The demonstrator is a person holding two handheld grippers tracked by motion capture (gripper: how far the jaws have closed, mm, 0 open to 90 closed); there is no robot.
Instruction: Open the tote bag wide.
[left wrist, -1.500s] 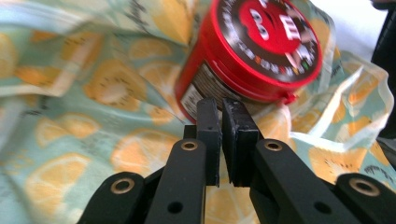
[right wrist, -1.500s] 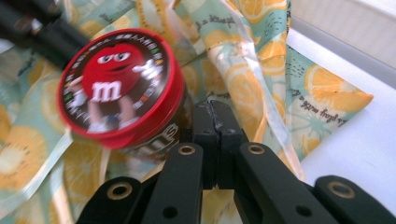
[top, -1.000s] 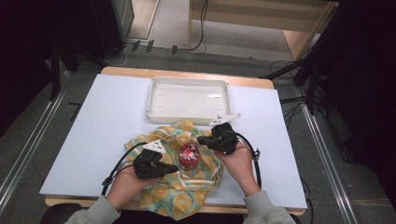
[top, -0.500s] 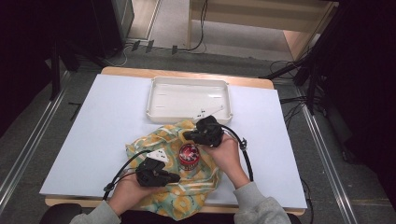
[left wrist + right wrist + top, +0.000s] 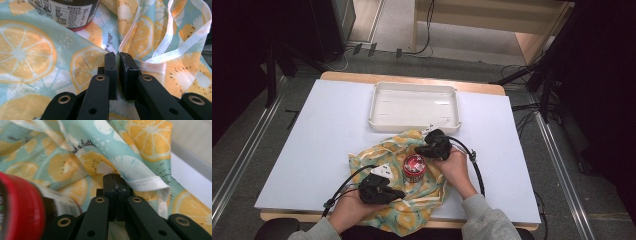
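A fruit-print cloth (image 5: pixel 397 200) lies rumpled at the table's (image 5: pixel 322 130) near edge, a red-lidded jar (image 5: pixel 414 167) standing on it. The right gripper (image 5: pixel 424 148), jaws pressed together, pinches the cloth's far corner beside the white tray (image 5: pixel 414 106). The left gripper (image 5: pixel 398 194) rests on the near fold, jaws slightly parted, clasping nothing.

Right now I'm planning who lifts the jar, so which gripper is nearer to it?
Right, narrowly. The right gripper sits just beyond the red-lidded jar, pinching the cloth. The left gripper is on the person's side of the jar, a little farther off.
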